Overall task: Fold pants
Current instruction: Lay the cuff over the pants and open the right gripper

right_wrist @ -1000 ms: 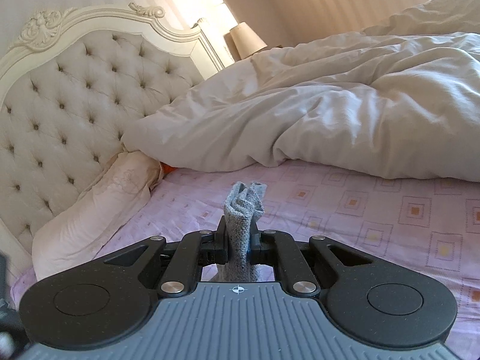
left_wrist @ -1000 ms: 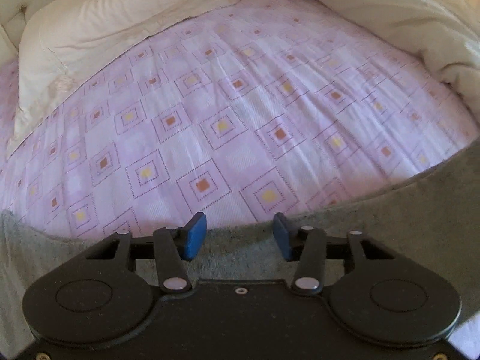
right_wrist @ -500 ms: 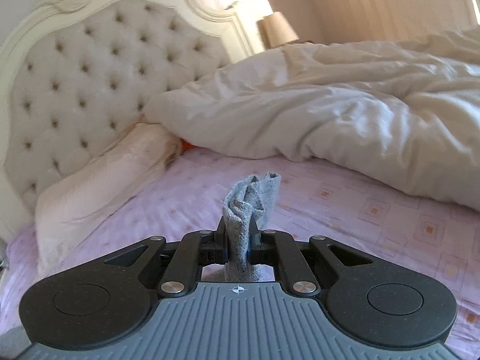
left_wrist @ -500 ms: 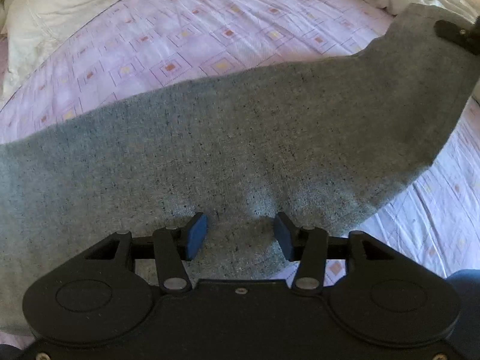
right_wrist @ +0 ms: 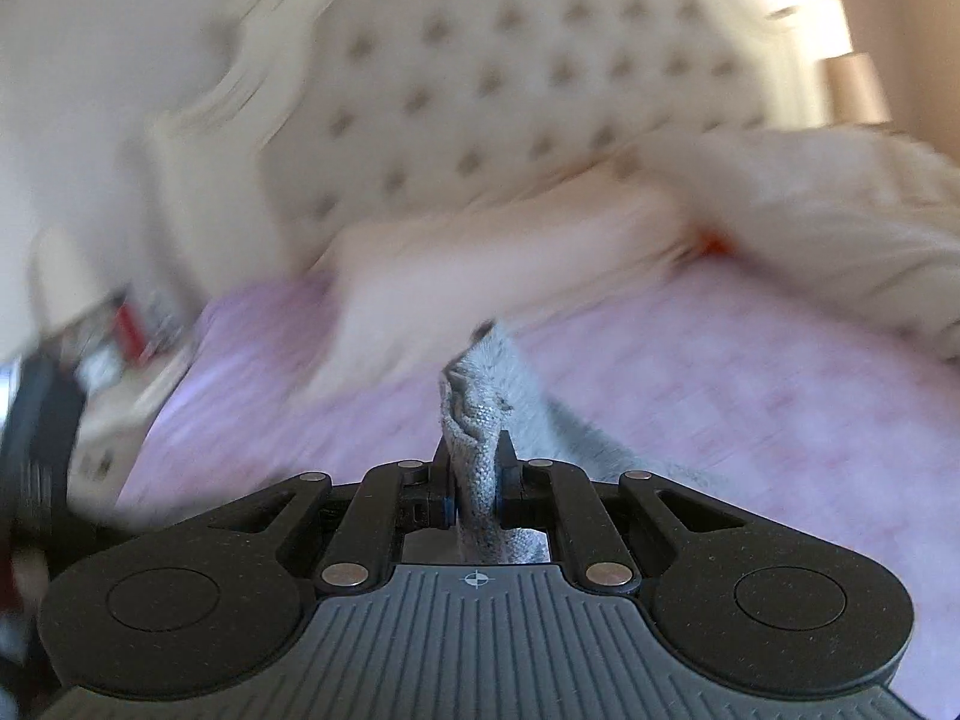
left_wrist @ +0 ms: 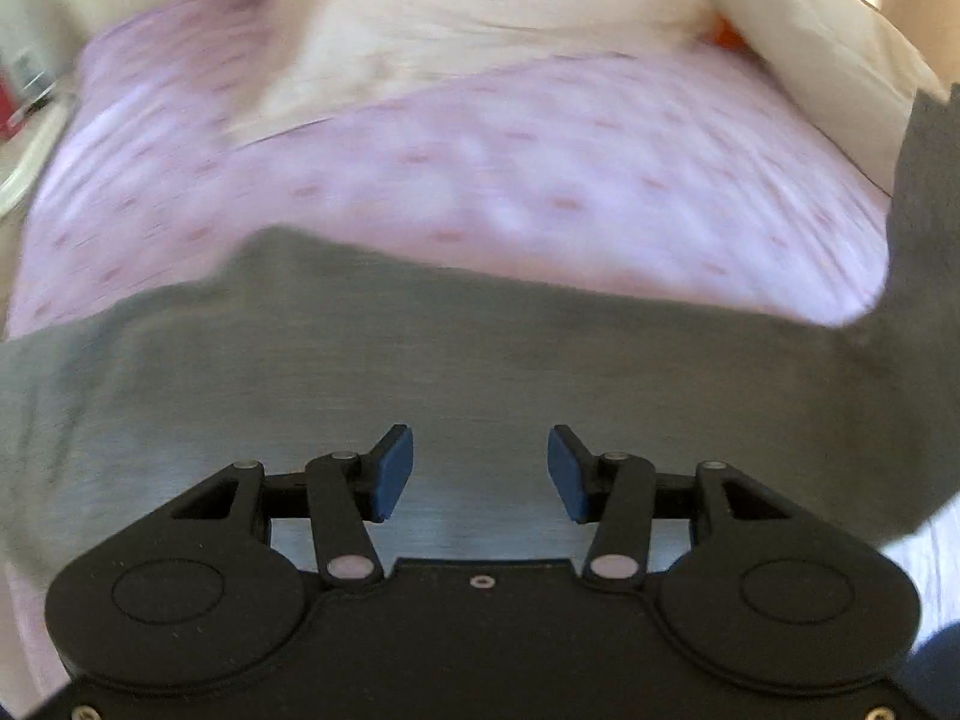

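The grey pants [left_wrist: 456,360] stretch across the lower half of the left wrist view, over the lilac patterned bed sheet [left_wrist: 540,168]. My left gripper [left_wrist: 480,474] hovers above that grey cloth, open, with nothing between its blue pads [left_wrist: 393,471]. At the right edge the cloth rises out of the picture. In the right wrist view my right gripper [right_wrist: 477,489] is shut on a bunched fold of the grey pants [right_wrist: 480,414], which sticks up between the fingers and trails off to the right. Both views are blurred by motion.
A cream pillow [left_wrist: 480,54] lies at the head of the bed, before a tufted headboard [right_wrist: 510,78]. A crumpled cream duvet [right_wrist: 840,210] covers the right side. A bedside table with small items [right_wrist: 120,330] stands to the left.
Both grippers have swung sideways toward the head of the bed. The right gripper rolled and carried its fold of pants along. The grey cloth now covers less of the left wrist view.
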`<action>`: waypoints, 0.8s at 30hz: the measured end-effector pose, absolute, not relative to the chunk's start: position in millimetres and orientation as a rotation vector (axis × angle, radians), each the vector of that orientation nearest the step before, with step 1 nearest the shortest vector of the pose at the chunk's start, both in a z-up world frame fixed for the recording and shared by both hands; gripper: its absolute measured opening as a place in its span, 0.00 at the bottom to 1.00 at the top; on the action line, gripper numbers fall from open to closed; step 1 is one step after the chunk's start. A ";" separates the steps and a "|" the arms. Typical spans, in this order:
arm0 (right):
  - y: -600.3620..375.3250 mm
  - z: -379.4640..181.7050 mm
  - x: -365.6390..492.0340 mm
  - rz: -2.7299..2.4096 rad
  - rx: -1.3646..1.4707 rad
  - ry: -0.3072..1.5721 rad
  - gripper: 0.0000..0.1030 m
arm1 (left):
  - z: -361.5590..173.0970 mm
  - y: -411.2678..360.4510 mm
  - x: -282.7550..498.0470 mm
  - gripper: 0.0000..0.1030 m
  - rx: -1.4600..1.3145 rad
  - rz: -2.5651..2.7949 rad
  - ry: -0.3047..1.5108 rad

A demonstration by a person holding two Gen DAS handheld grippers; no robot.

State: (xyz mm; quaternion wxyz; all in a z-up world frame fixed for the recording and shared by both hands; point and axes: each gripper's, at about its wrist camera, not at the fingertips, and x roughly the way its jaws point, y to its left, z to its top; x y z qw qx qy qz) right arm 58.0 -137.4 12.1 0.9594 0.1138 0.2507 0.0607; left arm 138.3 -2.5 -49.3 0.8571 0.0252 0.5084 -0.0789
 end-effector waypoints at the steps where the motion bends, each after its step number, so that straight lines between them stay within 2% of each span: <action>1: -119.8 0.4 62.1 0.151 0.210 0.539 0.10 | -50.7 11.3 141.8 0.54 0.033 -0.138 1.068; 4: -77.1 -34.1 69.4 0.220 0.132 0.625 0.10 | -56.8 50.8 150.2 0.54 -0.039 -0.048 1.076; 7: -49.1 -58.8 71.1 0.241 0.059 0.695 0.15 | -62.1 78.9 150.0 0.54 -0.107 0.002 1.084; 11: -44.0 -60.1 69.0 0.363 0.142 0.718 0.32 | -68.6 95.6 148.6 0.54 -0.131 0.015 1.096; 17: -46.3 -30.8 43.6 0.478 0.018 0.715 0.32 | -81.5 109.4 151.7 0.54 -0.226 -0.029 1.134; 24: -97.4 -16.0 -6.5 0.327 -0.021 0.701 0.32 | -77.0 88.3 151.2 0.58 -0.269 -0.194 1.153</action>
